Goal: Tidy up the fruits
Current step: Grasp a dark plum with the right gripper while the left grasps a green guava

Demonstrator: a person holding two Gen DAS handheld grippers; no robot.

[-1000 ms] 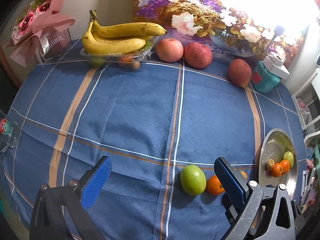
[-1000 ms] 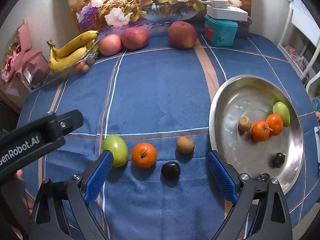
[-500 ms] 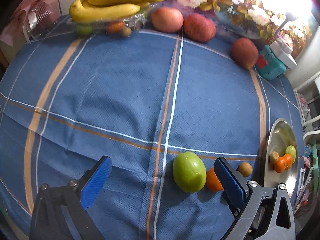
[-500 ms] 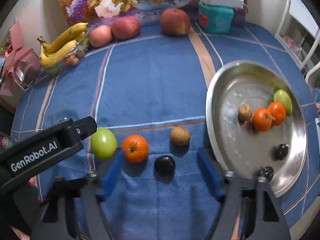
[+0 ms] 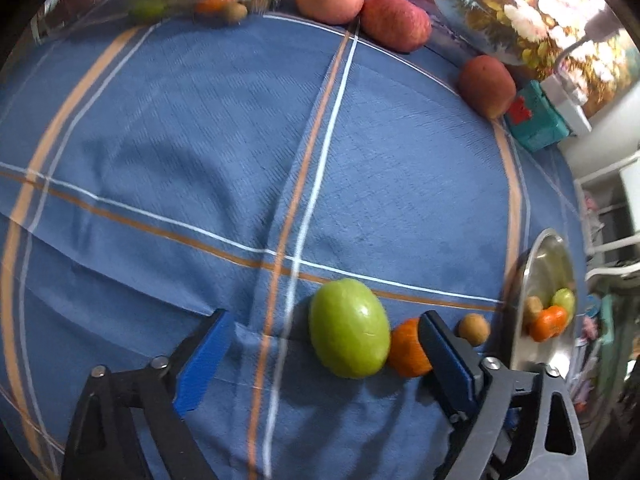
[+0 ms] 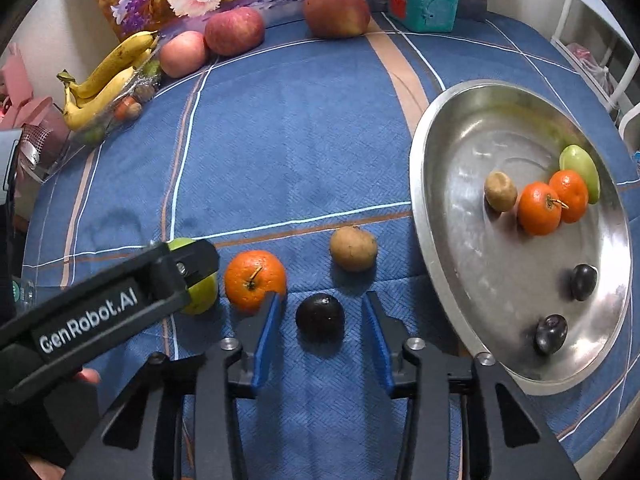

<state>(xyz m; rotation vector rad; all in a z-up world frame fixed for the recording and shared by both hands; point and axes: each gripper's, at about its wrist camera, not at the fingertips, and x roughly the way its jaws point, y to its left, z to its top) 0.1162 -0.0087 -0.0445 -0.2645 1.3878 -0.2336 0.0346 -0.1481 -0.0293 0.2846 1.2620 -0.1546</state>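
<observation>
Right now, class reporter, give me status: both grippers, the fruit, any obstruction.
Left gripper jaws closing around green fruit, no contact yet. Right gripper jaws closing around dark plum, pads still clear. Orange crowds both grips.

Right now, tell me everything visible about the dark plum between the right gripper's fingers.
The dark plum is small, round, nearly black with a dull sheen. It rests on the blue checked tablecloth, apart from the orange and the brown fruit. The right gripper brackets it, jaws closing, pads not yet touching.

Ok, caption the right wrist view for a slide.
Right tool closing around a dark round plum beside the round steel tray.
</observation>
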